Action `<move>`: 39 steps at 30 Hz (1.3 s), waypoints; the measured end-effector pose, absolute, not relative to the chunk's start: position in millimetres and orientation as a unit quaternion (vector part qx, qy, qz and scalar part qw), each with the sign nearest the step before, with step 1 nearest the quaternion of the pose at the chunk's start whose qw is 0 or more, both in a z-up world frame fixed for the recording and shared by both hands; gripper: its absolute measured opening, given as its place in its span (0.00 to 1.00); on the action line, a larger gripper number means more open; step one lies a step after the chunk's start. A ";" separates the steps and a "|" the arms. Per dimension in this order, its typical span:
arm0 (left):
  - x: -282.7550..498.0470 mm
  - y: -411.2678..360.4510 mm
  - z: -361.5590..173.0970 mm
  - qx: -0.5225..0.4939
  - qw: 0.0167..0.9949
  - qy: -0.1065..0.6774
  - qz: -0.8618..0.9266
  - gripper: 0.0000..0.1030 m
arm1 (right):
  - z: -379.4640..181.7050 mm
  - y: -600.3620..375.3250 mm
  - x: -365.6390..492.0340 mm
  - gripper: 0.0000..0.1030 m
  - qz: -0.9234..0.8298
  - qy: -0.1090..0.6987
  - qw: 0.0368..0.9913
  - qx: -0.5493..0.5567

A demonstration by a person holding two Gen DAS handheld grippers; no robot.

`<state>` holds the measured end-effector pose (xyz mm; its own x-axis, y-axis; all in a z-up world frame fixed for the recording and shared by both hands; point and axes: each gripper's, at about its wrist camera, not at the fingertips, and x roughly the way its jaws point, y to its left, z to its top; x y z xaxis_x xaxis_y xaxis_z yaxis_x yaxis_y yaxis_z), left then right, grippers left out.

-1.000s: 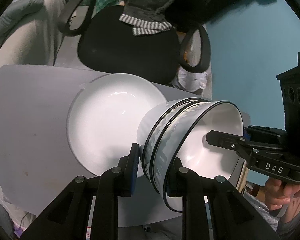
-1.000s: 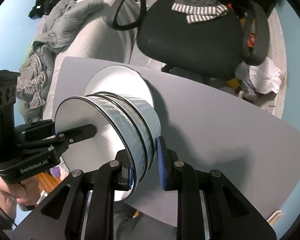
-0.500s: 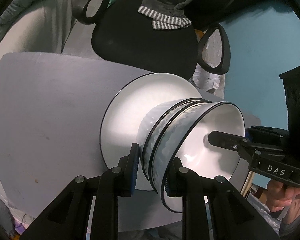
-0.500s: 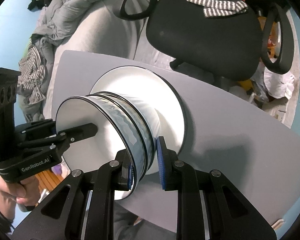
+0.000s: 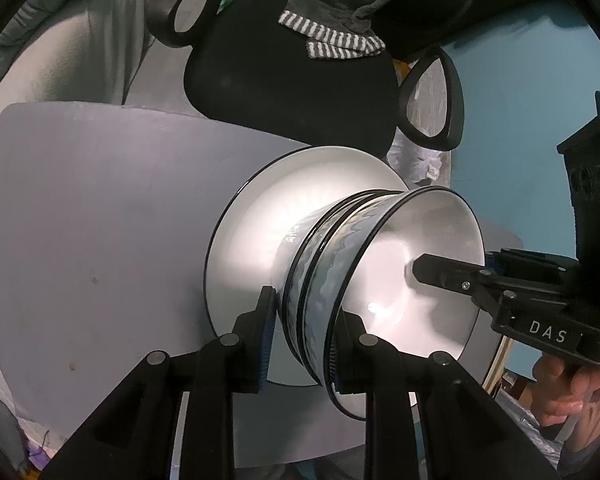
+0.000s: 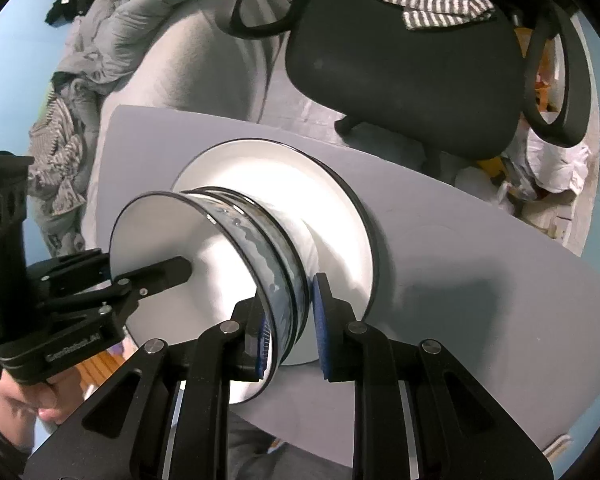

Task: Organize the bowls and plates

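Note:
A stack of white bowls with black rims and blue wavy bands (image 5: 332,280) (image 6: 260,256) stands over a white black-rimmed plate (image 5: 260,232) (image 6: 300,184) on the grey table (image 5: 100,208) (image 6: 480,280). My left gripper (image 5: 300,340) is shut on the stack's rim on one side. My right gripper (image 6: 290,324) is shut on the rim on the other side. Each gripper has one finger inside the top bowl and one outside. I cannot tell whether the stack's base touches the plate.
A black office chair (image 5: 292,92) (image 6: 400,60) with a striped cloth on it stands beyond the table's far edge. A grey bed with heaped clothes (image 6: 112,52) lies to the left. Bags (image 6: 552,168) sit on the floor at right.
The bowl stack, held by both grippers, has come to sit centred over the plate. In both views the plate has shifted to the right, behind the stack.

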<state>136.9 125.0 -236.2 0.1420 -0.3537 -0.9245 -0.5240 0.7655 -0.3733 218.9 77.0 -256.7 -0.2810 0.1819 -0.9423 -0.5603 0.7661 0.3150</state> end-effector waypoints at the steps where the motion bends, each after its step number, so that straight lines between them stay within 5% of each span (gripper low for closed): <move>1: 135.7 125.1 -235.9 -0.341 0.678 0.649 0.061 0.26 | -256.2 77.9 218.2 0.20 0.317 0.735 0.586 -0.129; 6: 131.1 123.2 -236.7 -0.355 0.680 0.638 0.061 0.39 | -255.0 79.7 215.9 0.27 0.316 0.733 0.590 -0.121; 8: 127.4 122.0 -234.5 -0.353 0.684 0.635 0.070 0.53 | -250.3 81.0 212.8 0.32 0.317 0.722 0.602 -0.127; 10: 123.1 121.6 -230.4 -0.341 0.691 0.631 0.087 0.61 | -245.5 81.0 209.5 0.56 0.312 0.707 0.618 -0.147; 12: 116.9 121.9 -221.7 -0.331 0.701 0.623 0.105 0.63 | -240.3 80.7 208.5 0.67 0.299 0.694 0.634 -0.162; 23: 92.1 109.8 -135.0 -0.256 0.785 0.543 0.153 0.77 | -169.0 44.7 195.0 0.71 0.258 0.631 0.715 -0.153; 39: 61.2 62.9 -38.4 -0.184 0.840 0.483 0.167 0.80 | -62.2 -3.4 153.5 0.71 0.215 0.532 0.810 -0.122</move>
<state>61.2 62.9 -38.4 0.4780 0.1028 -0.8723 -0.4580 0.8766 -0.1477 153.5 -3.4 -62.2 0.3407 0.2190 -0.9143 -0.4781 0.8777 0.0320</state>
